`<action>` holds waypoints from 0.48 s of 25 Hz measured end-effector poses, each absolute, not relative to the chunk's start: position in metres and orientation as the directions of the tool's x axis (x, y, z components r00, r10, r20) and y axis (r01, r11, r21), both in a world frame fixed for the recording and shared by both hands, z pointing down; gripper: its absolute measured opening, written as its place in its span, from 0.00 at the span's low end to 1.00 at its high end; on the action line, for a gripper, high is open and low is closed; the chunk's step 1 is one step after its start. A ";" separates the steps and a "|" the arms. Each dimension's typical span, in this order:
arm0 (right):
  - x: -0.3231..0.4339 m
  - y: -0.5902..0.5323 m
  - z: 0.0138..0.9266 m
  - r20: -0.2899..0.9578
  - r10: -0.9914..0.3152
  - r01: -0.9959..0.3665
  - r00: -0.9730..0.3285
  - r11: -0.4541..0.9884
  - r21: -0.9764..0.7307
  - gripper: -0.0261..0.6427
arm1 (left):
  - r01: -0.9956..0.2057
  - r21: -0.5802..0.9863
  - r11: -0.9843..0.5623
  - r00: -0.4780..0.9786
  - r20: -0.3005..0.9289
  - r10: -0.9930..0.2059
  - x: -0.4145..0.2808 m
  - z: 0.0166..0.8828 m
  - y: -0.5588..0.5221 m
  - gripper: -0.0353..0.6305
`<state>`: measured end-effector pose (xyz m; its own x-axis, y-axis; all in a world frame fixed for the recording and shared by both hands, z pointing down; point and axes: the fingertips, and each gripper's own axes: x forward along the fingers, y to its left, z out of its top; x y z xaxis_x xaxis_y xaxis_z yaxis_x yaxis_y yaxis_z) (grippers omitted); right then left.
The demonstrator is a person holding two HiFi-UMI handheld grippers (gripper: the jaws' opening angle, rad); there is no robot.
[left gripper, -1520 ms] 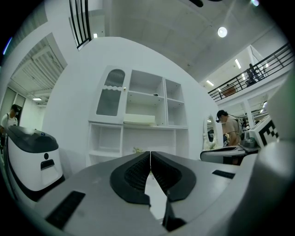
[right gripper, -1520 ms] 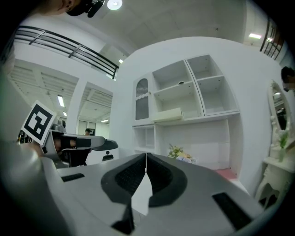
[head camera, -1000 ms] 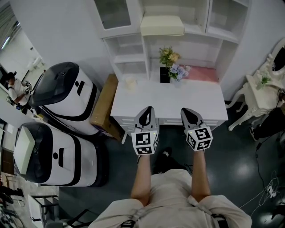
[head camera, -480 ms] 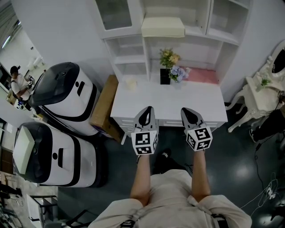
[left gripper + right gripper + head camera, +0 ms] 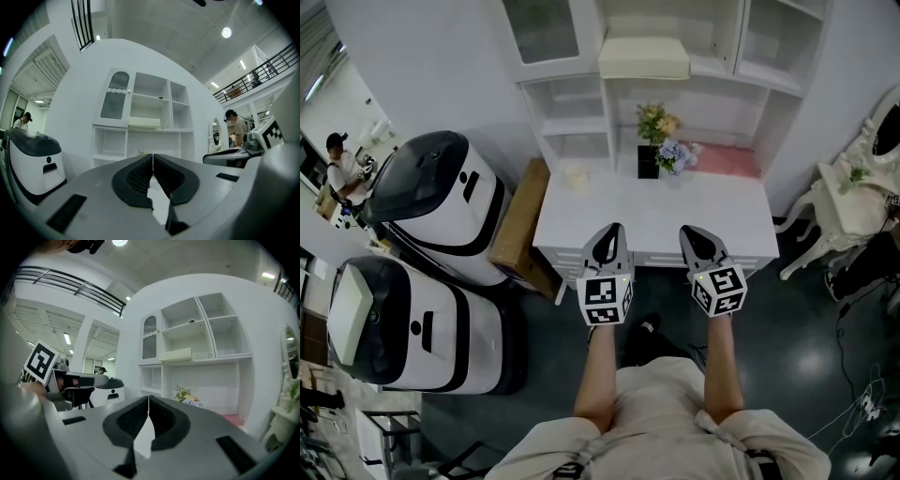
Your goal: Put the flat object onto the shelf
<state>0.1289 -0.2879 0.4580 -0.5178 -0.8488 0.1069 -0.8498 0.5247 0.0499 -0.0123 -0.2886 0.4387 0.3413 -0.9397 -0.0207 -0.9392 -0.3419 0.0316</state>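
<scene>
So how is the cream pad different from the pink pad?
The cream pad lies up on a shelf; the pink pad lies lower, at the back of the white desk. The cream pad looks thicker; the pink pad looks thin. Both are flat rectangles, lying level.

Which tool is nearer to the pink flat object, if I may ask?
Right. The right tool is short of the pink flat object, slightly to its left; the left tool is farther left still.
</scene>
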 end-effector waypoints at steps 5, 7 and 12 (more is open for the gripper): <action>0.128 -0.285 0.457 0.102 -0.847 -0.847 -0.522 0.529 0.050 0.14 | -0.939 0.030 -0.343 0.342 -0.023 -0.939 -0.012 0.438 -0.287 0.07; 0.128 -0.284 0.459 0.104 -0.846 -0.847 -0.522 0.529 0.049 0.14 | -0.939 0.030 -0.343 0.343 -0.022 -0.939 -0.012 0.438 -0.286 0.07; 0.127 -0.281 0.462 0.112 -0.843 -0.845 -0.526 0.533 0.043 0.14 | -0.939 0.039 -0.343 0.342 -0.020 -0.939 -0.012 0.440 -0.285 0.07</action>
